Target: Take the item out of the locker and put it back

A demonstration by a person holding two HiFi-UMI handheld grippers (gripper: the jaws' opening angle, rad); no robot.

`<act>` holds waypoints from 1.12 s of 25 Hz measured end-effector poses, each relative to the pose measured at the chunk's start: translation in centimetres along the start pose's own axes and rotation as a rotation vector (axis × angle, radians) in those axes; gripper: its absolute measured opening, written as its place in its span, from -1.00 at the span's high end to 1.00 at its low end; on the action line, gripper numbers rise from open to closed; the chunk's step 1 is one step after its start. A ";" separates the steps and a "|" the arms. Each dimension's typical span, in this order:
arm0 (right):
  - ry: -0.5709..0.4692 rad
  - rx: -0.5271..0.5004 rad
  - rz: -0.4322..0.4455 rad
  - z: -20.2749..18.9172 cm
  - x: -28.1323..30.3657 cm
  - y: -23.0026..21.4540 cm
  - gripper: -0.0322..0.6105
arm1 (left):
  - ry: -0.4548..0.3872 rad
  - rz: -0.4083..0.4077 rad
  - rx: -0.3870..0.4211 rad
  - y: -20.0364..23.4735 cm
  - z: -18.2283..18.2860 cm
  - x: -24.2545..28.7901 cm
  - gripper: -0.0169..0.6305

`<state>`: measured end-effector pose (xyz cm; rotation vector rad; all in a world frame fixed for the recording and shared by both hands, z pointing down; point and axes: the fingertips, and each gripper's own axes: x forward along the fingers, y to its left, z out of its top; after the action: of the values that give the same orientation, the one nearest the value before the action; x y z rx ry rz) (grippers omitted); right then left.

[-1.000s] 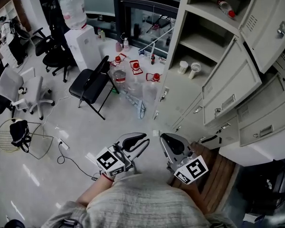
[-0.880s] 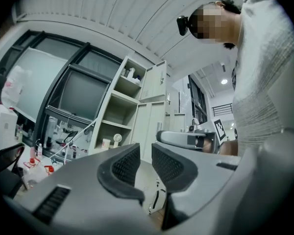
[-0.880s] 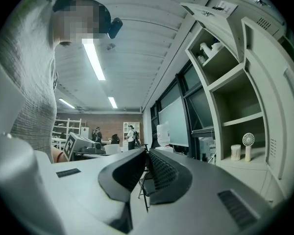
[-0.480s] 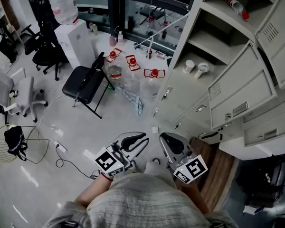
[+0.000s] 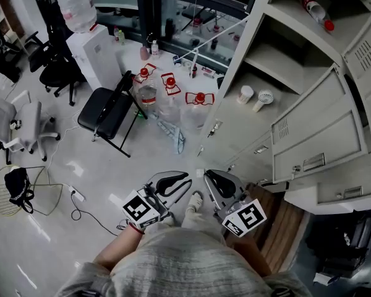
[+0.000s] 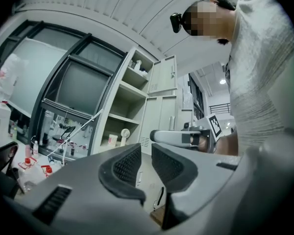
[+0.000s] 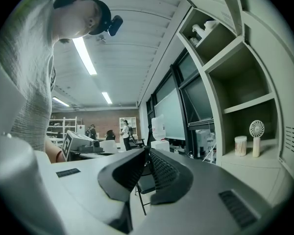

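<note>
The grey locker stands open at the right of the head view. A round container and a small white fan stand on its lower shelf, and a red-capped bottle lies on a higher one. Both grippers hang low in front of the person, well short of the shelves. My left gripper holds nothing, with a narrow gap between its pads. My right gripper is shut and empty, its pads meeting at the tips. The right gripper view shows the fan and container far right.
A black folding chair and several large water jugs with red caps stand on the floor ahead. A water dispenser is at the back left. Open locker doors jut out at right, above a wooden board.
The person has stepped toward the lockers, so the shelves and chair sit closer. Both grippers travelled along with the body, jaws unchanged. A foot now shows between them.
</note>
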<state>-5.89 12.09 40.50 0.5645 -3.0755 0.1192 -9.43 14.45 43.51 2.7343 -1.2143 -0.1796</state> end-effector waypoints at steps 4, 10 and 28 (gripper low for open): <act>-0.019 0.004 -0.010 0.8 0.7 -3.8 0.81 | 0.016 -0.013 0.018 1.7 0.6 3.7 0.73; -0.036 0.017 -0.065 0.9 0.8 -11.3 0.77 | 0.015 -0.017 0.043 4.7 1.0 10.9 0.73; -0.034 -0.014 -0.315 -1.6 4.1 -26.0 0.34 | -0.006 0.039 0.059 11.7 0.6 21.0 0.73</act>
<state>-0.54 -13.45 44.05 1.0473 -2.9677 0.0837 -4.02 -8.95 43.93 2.7590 -1.2932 -0.1498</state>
